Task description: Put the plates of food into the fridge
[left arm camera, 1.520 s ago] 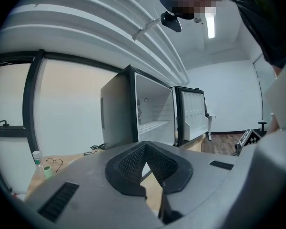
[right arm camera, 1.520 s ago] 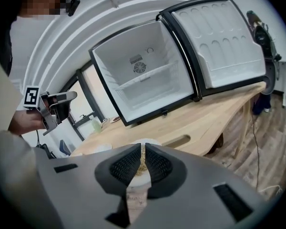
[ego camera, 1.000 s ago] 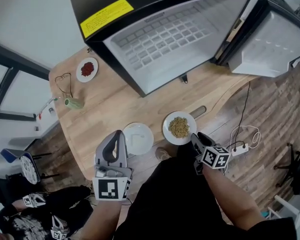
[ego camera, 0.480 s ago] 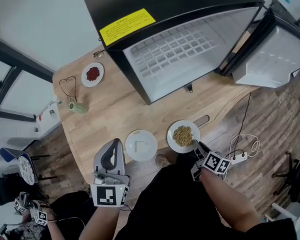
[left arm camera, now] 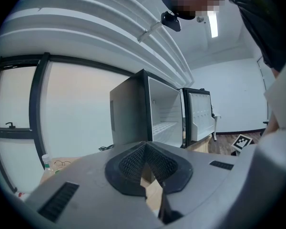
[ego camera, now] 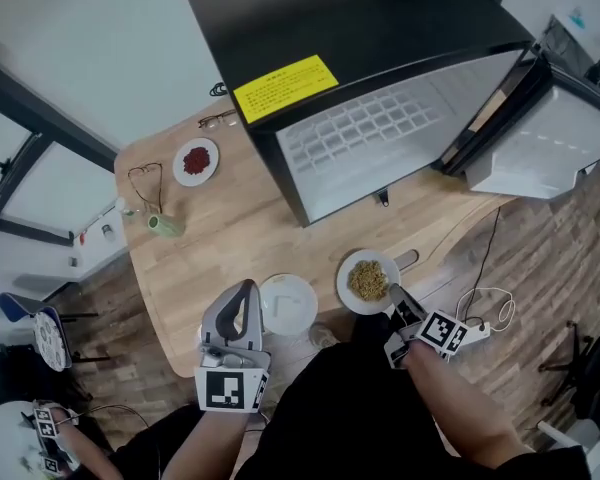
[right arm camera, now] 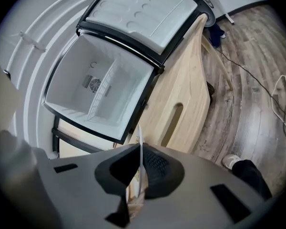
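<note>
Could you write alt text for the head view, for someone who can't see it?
Seen from above, the right gripper grips the rim of a plate of yellowish food on a wooden table. The left gripper hangs beside a white plate; an open black fridge stands ahead.

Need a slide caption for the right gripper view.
Right gripper, jaws just closed on the plate rim, faces the open fridge.

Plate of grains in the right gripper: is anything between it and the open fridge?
Nothing visible. Only bare table lies between the plate of grains, clamped by the right gripper, and the fridge, whose door stands open.
</note>
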`<state>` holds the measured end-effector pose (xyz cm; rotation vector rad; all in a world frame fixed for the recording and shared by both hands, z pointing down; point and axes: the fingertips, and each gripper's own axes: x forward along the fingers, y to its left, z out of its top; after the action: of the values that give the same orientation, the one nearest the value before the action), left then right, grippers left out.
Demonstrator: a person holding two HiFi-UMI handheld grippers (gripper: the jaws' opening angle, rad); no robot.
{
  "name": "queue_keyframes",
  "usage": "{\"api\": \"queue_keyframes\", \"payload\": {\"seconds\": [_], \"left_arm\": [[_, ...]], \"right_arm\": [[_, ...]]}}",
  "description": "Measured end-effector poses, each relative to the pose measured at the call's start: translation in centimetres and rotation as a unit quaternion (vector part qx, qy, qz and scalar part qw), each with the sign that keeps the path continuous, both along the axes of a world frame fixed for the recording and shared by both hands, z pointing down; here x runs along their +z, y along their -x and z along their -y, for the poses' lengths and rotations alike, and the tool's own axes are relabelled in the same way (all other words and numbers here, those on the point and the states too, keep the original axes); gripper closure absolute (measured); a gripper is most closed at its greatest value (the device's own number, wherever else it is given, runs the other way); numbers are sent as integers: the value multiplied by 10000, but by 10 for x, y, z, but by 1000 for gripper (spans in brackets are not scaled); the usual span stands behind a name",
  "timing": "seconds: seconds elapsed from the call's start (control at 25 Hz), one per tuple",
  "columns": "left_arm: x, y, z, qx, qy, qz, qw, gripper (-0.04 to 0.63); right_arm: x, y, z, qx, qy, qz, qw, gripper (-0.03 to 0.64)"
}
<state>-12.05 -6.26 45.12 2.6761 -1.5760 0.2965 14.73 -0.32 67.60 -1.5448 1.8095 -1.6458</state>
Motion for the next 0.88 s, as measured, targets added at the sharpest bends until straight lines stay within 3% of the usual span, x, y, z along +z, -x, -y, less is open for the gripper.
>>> {"api": "queue_keyframes", "payload": {"seconds": [0.56, 0.76, 0.88], "left_arm": [[-15, -12, 23, -93, 31, -85, 9999, 592], [-29, -8, 33, -278, -113, -173, 9994, 592], [-36, -11, 36, -361, -216, -266, 9988, 592]], "right_arm": [[-71, -14, 29, 23, -489, 312, 9983, 584], [-109, -13, 49, -242, -988, 439, 9938, 584], [-118, -18, 53, -180, -747, 381, 9963, 584]]}}
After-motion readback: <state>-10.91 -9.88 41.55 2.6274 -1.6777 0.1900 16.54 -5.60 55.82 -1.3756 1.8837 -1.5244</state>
